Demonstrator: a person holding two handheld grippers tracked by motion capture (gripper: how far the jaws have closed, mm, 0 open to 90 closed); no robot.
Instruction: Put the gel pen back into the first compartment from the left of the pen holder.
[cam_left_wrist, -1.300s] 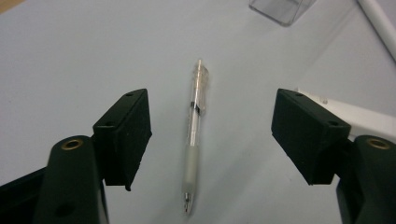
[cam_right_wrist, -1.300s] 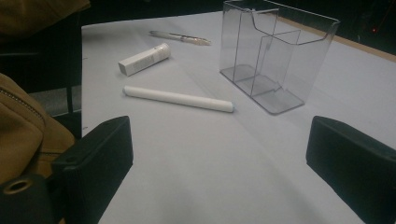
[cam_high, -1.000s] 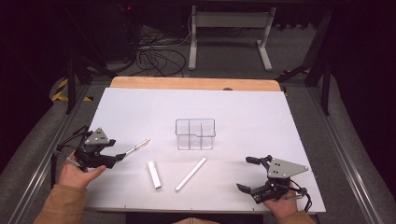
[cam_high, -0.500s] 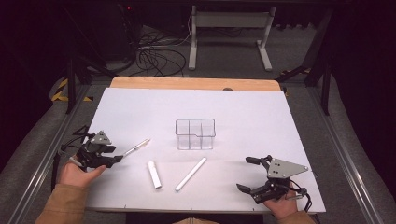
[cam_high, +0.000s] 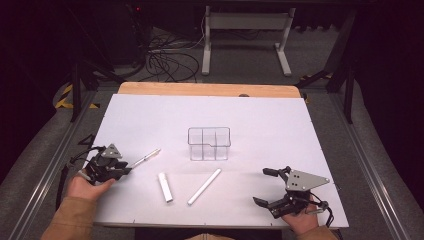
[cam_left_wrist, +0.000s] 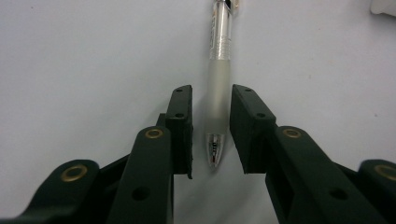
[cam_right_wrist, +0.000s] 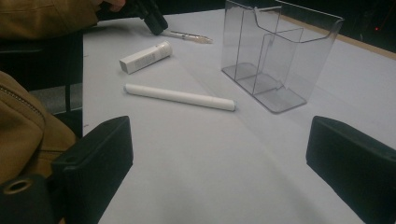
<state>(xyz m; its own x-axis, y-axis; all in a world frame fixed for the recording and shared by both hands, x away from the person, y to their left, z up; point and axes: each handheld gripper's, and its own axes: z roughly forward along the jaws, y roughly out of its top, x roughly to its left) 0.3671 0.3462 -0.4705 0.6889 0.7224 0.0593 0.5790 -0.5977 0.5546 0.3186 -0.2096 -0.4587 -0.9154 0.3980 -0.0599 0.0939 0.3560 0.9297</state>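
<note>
A: The left gripper (cam_high: 125, 167) sits low over the near-left part of the table (cam_high: 260, 120), and its jaws have just been closing around the pen (cam_left_wrist: 218, 112). In the left gripper view the pen's frosted grip and tip lie between the two pads, with a thin gap on each side, so the jaws are narrow but not yet pressing.

B: So the pen is flat on the table, not lifted?

A: It appears so. It lies at the left, its far end pointing toward the clear organizer (cam_high: 209, 143), which is well apart from it. To finish the grasp well, the person should keep the jaws centred on the frosted section and close squarely, since a round barrel can roll or squirt out if one pad meets it first. The hold lands near the tip, so the long end may droop on lifting.

B: And the right gripper (cam_high: 265, 186)?

A: It rests at the near-right corner with its jaws wide and nothing between them.

B: Anything in the way?

A: Not much. A short white tube (cam_high: 165, 186) and a long white stick (cam_high: 204, 186) lie between the two hands, near the front edge. A path from the pen to the organizer passes behind them. The organizer's thin walls and small compartments are the likelier trouble; which compartment is easiest to reach is hard to tell from the high view.
</note>
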